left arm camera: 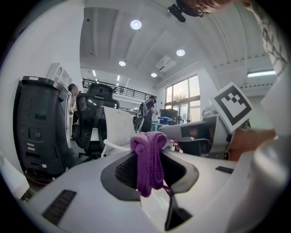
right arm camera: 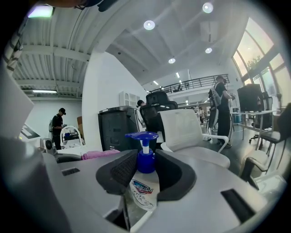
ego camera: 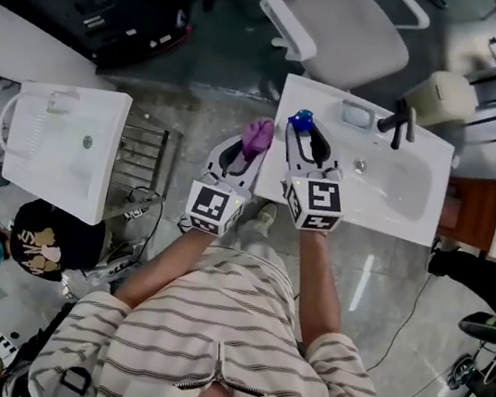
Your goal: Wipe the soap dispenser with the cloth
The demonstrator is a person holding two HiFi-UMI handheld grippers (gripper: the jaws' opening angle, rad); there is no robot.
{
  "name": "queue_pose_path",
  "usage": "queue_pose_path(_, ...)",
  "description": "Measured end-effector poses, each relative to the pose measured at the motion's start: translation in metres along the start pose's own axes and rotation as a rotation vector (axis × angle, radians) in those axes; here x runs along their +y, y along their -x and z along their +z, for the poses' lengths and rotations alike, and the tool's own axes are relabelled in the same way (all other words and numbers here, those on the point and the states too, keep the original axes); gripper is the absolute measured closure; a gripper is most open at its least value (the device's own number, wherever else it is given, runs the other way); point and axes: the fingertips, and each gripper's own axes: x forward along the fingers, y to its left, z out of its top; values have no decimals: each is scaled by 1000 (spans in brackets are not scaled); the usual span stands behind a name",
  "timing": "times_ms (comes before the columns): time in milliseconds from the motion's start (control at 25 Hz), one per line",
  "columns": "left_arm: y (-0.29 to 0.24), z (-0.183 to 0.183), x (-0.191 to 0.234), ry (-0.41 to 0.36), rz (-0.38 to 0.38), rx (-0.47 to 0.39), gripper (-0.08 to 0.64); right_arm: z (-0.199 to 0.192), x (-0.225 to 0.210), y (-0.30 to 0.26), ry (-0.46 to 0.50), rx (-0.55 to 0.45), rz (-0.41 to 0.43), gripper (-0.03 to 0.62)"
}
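Left gripper: jaws clamped on a bunched purple knitted cloth, wad standing above the tips, loose end hanging between the pads.

Right gripper: jaws closed on a clear plastic soap dispenser with blue pump, gripped at neck and shoulder, upright, pump head above the tips.

Both are held in the air, with the cloth just left of the right gripper and not touching the bottle. The white basin counter lies below and ahead.

Judgement: bottle raised clear so the cloth can reach all sides; wiping not begun.

Bottle base hidden by the gripper body; label print unreadable.
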Motion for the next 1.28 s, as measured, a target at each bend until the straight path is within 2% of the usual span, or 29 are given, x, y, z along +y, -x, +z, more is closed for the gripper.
queue_pose_path(560, 10, 21, -20, -40, -65, -38, 448, 27, 12, 28, 1, -14, -48, 462)
queue_pose_path(1280, 16, 19, -43, -58, -148, -72, 446, 24, 10, 34, 2, 11, -75, 462)
